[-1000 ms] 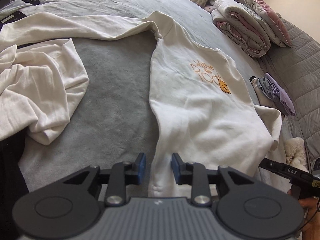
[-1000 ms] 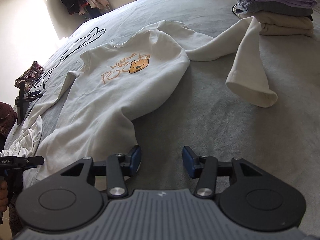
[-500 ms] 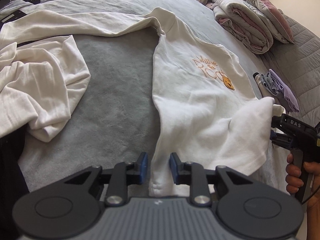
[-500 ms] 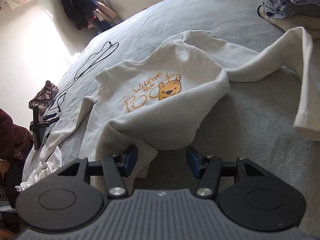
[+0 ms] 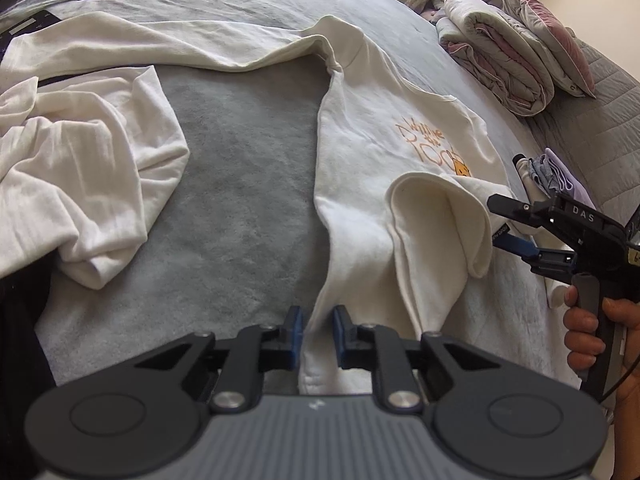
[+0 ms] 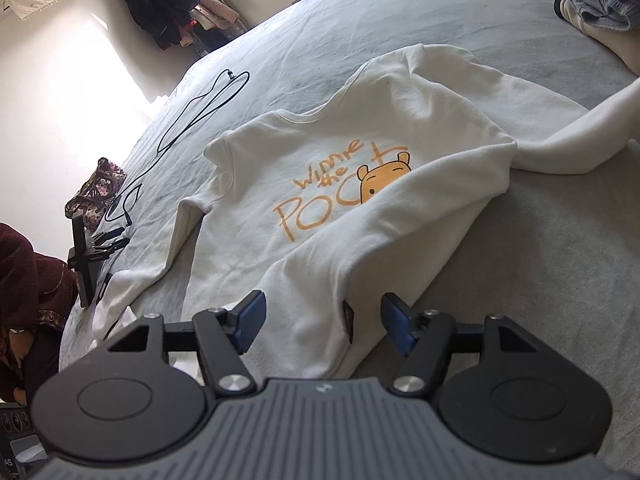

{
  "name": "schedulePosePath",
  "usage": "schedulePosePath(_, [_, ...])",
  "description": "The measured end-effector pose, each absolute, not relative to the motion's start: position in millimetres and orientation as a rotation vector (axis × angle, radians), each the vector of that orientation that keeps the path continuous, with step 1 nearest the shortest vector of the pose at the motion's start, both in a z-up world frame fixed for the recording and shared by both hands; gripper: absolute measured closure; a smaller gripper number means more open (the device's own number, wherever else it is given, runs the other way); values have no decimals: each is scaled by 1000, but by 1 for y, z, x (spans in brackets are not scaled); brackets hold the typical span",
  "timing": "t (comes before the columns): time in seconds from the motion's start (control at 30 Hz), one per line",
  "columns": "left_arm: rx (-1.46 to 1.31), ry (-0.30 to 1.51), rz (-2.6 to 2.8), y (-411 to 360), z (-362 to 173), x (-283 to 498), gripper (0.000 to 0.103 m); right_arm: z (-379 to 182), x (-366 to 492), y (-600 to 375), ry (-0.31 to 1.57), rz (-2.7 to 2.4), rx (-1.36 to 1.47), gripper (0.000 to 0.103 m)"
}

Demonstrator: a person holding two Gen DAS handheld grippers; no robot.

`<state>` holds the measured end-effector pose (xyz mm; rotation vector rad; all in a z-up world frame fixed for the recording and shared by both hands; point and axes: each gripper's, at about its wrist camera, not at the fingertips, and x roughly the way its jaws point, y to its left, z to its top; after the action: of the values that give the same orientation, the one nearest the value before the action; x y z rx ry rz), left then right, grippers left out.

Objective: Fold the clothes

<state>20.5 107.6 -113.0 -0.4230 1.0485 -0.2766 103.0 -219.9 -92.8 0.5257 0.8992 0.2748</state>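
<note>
A cream sweatshirt with an orange Winnie the Pooh print lies front up on the grey bed. Its lower right side is folded over onto the body. My left gripper is narrowly open, with the sweatshirt's bottom hem lying between its pads. My right gripper is open, its fingers either side of the folded-over edge; it also shows in the left wrist view. One sleeve stretches out far left, the other to the right.
A crumpled white garment lies at the left. Folded clothes are stacked at the right, with bedding and a pillow beyond. A black cable and devices lie on the bed's far side.
My right gripper lifted the sweatshirt's lower right side and carried it over onto the body, then opened wider. My left gripper stayed at the hem.
</note>
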Motion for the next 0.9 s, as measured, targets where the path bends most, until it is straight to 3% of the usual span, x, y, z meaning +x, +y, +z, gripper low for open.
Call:
schedulePosePath(0.3, [-457, 1030, -254, 108, -117, 19, 91, -117, 93, -213, 887, 233, 664, 40])
schedulePosePath(0.37, [-462, 1024, -248, 108, -119, 19, 93, -119, 90, -212, 868, 221, 673, 53])
schedulePosePath(0.43, [-467, 1019, -244, 107, -120, 18, 95, -120, 88, -216, 871, 212, 678, 75])
schedulePosePath(0.53, [-477, 1014, -239, 108, -120, 17, 96, -122, 83, -229, 866, 225, 720, 88])
schedulePosePath(0.9, [-505, 1011, -235, 112, -114, 12, 98, -101, 54, -250, 812, 288, 710, 96])
